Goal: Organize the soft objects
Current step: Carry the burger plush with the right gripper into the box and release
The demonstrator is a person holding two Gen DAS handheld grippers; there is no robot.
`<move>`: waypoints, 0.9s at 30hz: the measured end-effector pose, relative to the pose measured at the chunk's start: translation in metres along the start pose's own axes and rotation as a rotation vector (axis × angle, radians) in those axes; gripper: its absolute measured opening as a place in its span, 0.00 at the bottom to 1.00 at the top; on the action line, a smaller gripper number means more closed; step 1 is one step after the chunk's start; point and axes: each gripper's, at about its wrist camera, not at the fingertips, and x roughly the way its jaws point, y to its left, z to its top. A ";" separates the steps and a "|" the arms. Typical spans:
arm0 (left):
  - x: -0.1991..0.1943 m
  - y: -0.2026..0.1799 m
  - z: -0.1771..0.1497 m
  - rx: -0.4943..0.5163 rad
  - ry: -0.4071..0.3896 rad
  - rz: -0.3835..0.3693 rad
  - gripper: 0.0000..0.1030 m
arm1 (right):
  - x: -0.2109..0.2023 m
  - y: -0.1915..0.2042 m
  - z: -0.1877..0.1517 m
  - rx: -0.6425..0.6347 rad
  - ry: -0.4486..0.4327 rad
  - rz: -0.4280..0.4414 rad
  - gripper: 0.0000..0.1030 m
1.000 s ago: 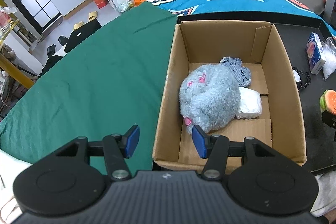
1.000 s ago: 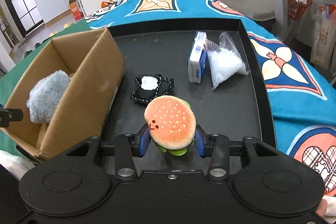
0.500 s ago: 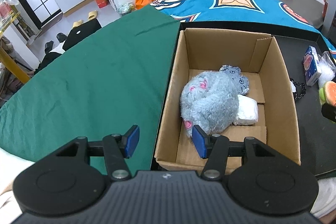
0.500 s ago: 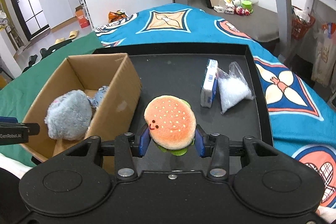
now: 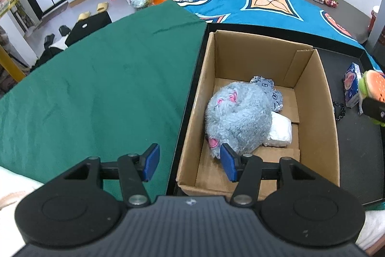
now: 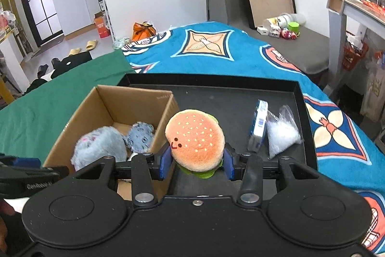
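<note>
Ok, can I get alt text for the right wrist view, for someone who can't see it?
The right gripper holds a plush hamburger between its blue fingers, above a black tray. To the left in the tray, an open cardboard box holds a grey fluffy plush and a smaller grey fabric toy; right of the hamburger lie a blue-and-white packet and a clear bag.

box (image 6: 166, 110) on tray (image 6: 298, 98) — left | plush (image 5: 238, 117) in box — packets (image 6: 284, 131) right

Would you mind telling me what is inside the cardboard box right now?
The cardboard box holds a fluffy grey plush, a grey patterned fabric piece behind it, and a white packet partly tucked beneath it. Whatever lies under the plush is hidden.
</note>
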 end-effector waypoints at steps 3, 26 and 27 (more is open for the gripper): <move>0.000 0.003 -0.001 -0.019 0.007 -0.012 0.52 | 0.000 0.006 0.006 -0.007 -0.007 0.003 0.42; 0.016 0.017 0.002 -0.100 0.054 -0.085 0.25 | 0.021 0.041 0.019 -0.076 0.009 0.015 0.42; 0.017 0.018 0.002 -0.102 0.059 -0.087 0.21 | 0.022 0.042 0.019 -0.078 0.012 0.015 0.42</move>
